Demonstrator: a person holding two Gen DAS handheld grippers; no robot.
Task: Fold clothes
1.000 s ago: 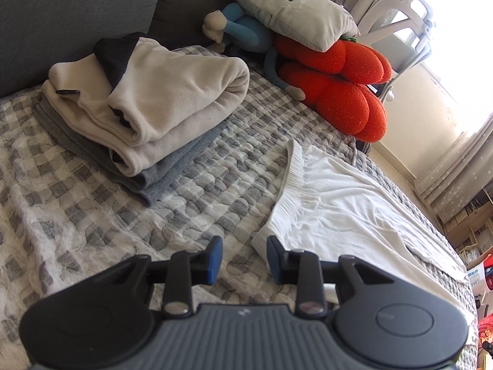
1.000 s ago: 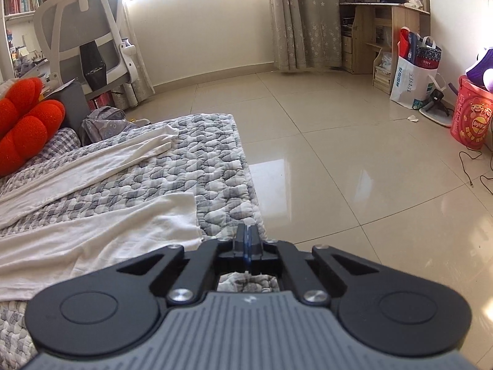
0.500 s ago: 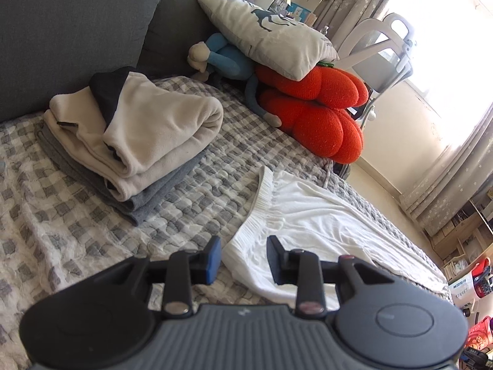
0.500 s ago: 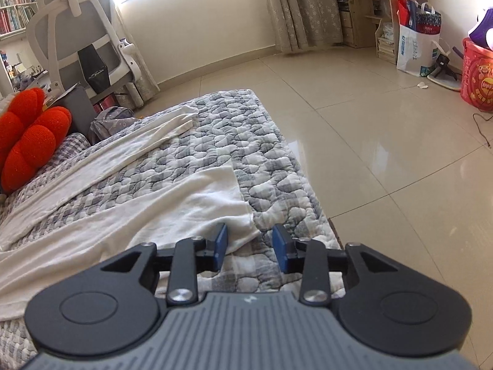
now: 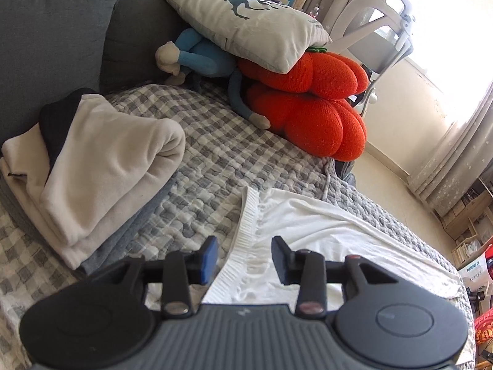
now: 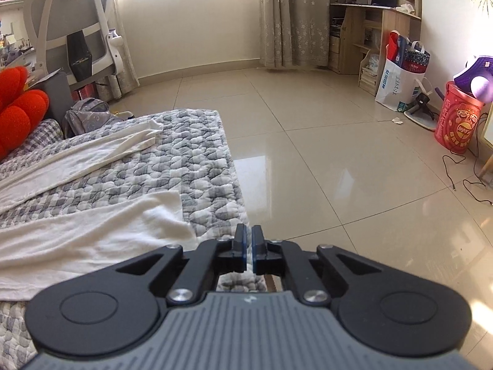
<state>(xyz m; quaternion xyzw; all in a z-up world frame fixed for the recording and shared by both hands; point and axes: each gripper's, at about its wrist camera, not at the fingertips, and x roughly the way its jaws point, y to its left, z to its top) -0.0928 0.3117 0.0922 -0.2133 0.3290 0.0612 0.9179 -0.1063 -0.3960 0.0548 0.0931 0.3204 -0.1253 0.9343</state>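
The left tool (image 5: pixel 243 257) hangs over the elastic waistband of the white trousers (image 5: pixel 323 237), its jaws opening, pads clear of the cloth. The trousers lie flat on the checked quilt (image 5: pixel 212 166). The right tool (image 6: pixel 248 240) is almost closed, a thin gap between its pads, empty, over the quilt's edge beside a trouser leg.

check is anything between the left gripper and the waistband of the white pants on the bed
Nothing visible. The left gripper, its jaws opening, sits right over the waistband of the white pants. The folded clothes lie off to the side on the quilt.
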